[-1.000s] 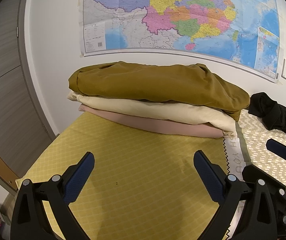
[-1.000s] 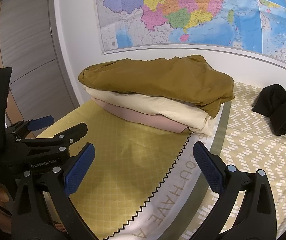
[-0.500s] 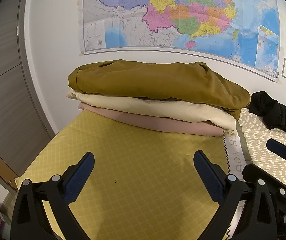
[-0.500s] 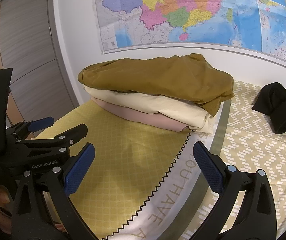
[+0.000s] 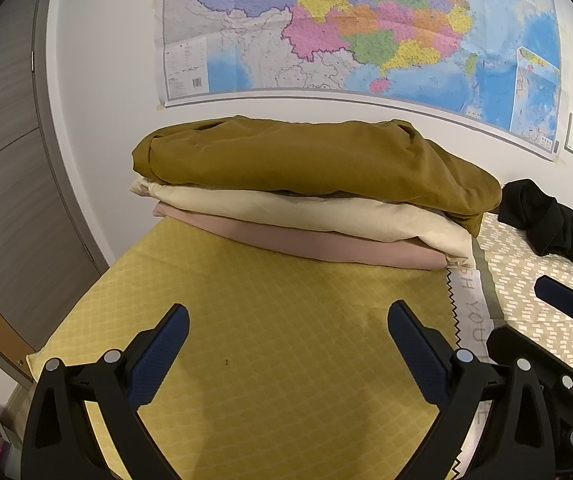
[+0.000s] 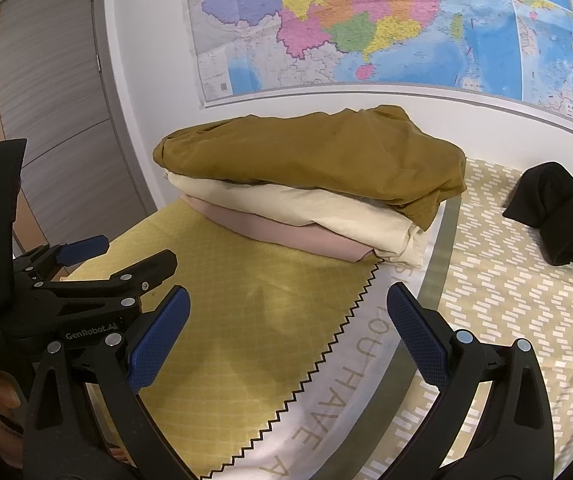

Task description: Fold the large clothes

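**Count of Things in View**

Three folded garments sit in one stack: one mustard-brown garment (image 5: 310, 160) on top, one cream garment (image 5: 298, 210) in the middle, one dusty-pink garment (image 5: 306, 242) at the bottom. One black garment (image 5: 550, 220) lies unfolded in a heap, well apart from the stack. That makes four garments in all. One yellow diamond-patterned bedspread (image 5: 266, 340) lies under the stack. Two grippers show: one left gripper (image 5: 286, 340) and one right gripper (image 6: 286, 320), each with two blue-padded fingers. One wall map (image 5: 346, 28) hangs behind. One door (image 6: 50, 120) stands at the left.
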